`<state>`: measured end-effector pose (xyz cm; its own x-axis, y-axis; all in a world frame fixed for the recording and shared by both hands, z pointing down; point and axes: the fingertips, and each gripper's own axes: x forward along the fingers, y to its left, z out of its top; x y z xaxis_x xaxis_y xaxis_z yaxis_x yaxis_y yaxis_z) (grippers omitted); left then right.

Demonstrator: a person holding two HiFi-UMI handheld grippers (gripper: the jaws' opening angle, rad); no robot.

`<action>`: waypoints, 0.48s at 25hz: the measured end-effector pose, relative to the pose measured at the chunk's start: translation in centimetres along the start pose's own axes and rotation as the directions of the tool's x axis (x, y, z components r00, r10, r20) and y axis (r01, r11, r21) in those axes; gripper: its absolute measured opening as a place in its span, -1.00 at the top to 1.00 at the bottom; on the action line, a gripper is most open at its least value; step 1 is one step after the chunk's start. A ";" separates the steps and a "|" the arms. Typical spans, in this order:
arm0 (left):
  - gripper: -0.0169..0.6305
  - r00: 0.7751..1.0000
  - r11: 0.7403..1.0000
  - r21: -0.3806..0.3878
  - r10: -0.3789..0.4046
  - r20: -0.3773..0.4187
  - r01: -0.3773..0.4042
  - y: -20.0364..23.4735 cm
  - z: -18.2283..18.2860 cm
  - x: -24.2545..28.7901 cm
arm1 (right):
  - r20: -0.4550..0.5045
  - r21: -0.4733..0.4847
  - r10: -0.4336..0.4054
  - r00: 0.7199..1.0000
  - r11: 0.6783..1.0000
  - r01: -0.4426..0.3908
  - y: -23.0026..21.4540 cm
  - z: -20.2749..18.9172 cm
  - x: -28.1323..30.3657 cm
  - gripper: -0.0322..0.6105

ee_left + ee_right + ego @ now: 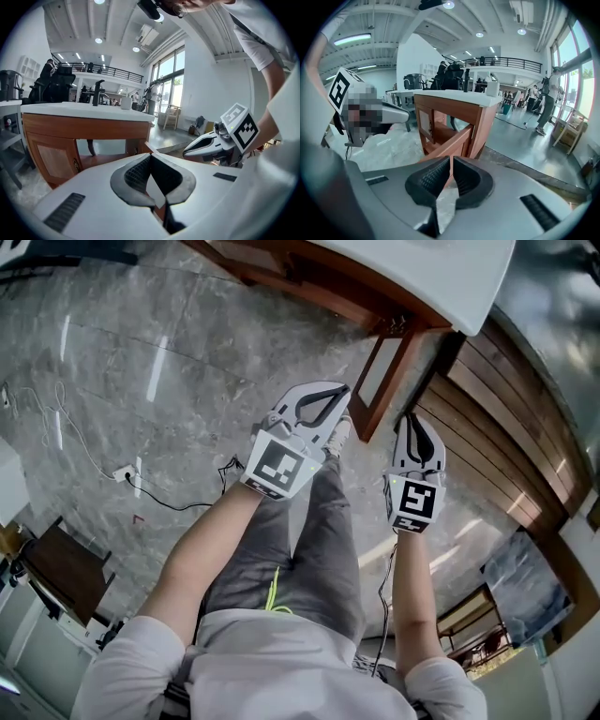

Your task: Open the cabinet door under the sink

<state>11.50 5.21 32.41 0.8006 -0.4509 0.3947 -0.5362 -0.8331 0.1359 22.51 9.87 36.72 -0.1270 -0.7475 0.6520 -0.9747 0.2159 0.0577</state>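
Note:
The wooden sink cabinet with a white top stands ahead of me. Its right door hangs open, swung out toward me. In the left gripper view the left door is closed and the open door's edge shows just past my jaws. My left gripper is shut and empty, just short of the open door. My right gripper is also shut on nothing, to the right of that door. Each gripper sees the other: the right gripper and the left gripper.
A black faucet rises from the sink top. A cable with a plug trails over the grey marble floor at left. Wooden slats run along the right. Dark furniture stands at lower left. My grey-trousered legs are below the grippers.

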 end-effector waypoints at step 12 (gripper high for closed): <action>0.91 0.990 0.994 0.017 0.109 0.092 -0.111 0.4 10.8 -4.5 | 0.150 0.025 0.002 0.989 1.000 -0.005 -0.4 10.9 -6.2 0.75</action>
<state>10.58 3.43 20.85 0.7588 -0.5664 0.3216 -0.6170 -0.7833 0.0762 21.69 7.62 24.42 -0.1548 -0.8330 0.5312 -0.9782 0.2045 0.0357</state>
